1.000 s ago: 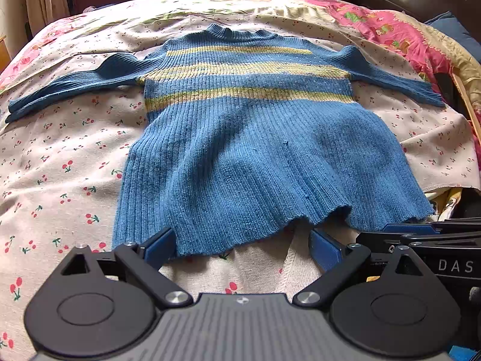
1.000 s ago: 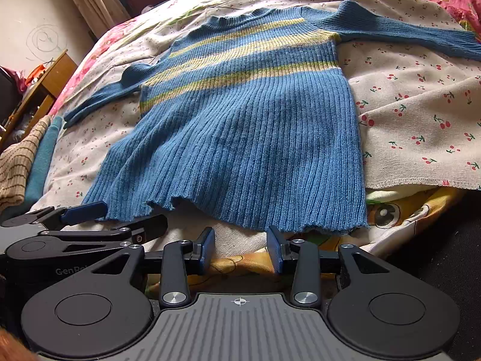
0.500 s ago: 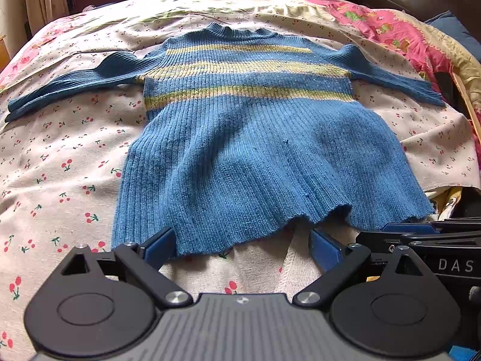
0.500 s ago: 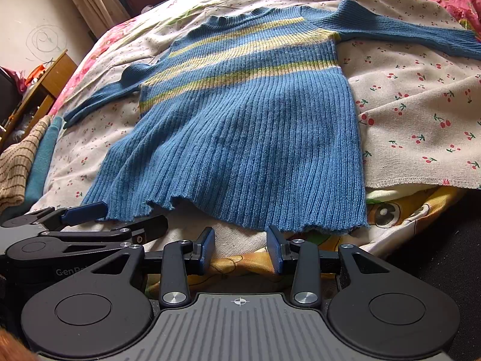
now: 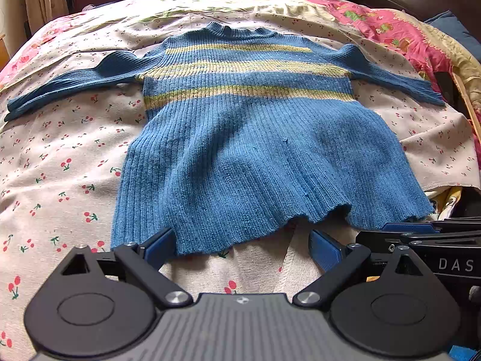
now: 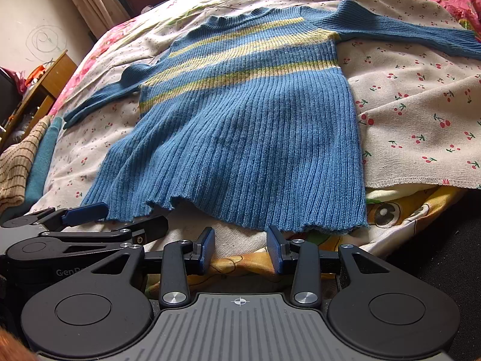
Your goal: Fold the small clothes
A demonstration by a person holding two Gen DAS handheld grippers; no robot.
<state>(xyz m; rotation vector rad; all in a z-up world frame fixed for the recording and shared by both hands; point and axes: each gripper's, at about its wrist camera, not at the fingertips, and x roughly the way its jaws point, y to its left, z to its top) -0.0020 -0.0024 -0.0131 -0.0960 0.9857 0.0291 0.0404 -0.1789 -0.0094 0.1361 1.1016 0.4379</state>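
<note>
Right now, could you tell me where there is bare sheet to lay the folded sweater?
Bare cherry-print sheet lies left of the blue sweater, below its sleeve, and another patch right of it. The hem edge is crowded: left gripper and right gripper.

Two pieces of lettering can be read, both in white on the black bodies of the tools. In the left wrist view, the right tool [image 5: 405, 228] lies at the right edge, and its side carries the capitals "DAS", cut off by the edge of the frame. In the right wrist view, the left tool [image 6: 120, 216] lies at the lower left, and its body shows "GenR", with the rest hidden behind the right tool's own linkage. No other text, number or label is legible.
</note>
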